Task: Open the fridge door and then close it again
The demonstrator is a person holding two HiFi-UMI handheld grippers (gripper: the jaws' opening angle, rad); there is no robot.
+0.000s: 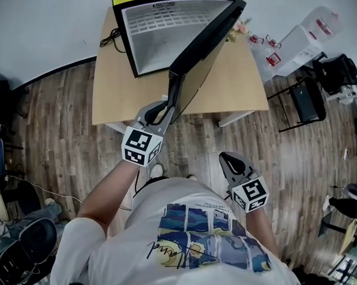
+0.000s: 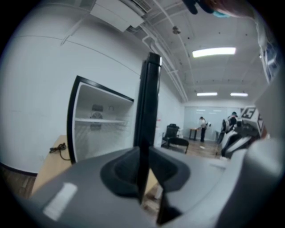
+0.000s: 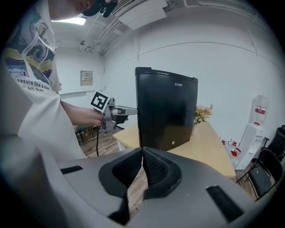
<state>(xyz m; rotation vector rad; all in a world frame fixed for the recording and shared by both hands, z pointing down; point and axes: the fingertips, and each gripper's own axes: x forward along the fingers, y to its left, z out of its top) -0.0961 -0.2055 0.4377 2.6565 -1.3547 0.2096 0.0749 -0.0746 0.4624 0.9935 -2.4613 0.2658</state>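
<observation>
The person's printed shirt (image 1: 204, 242) fills the foreground. Beyond it, the left gripper (image 1: 167, 111) grasps the free edge of the fridge door (image 1: 208, 43), which stands wide open over the tabletop's (image 1: 242, 83) front edge. The right gripper (image 1: 225, 158) is clenched and empty, off the table.

Light wooden rectangular table (image 1: 239, 82), grey-brown wood-plank floor (image 1: 62, 123), small pink flower bunch (image 1: 238, 28) at table's far edge, black power cable (image 1: 112, 38) on table, black folding chair (image 1: 308, 100).
</observation>
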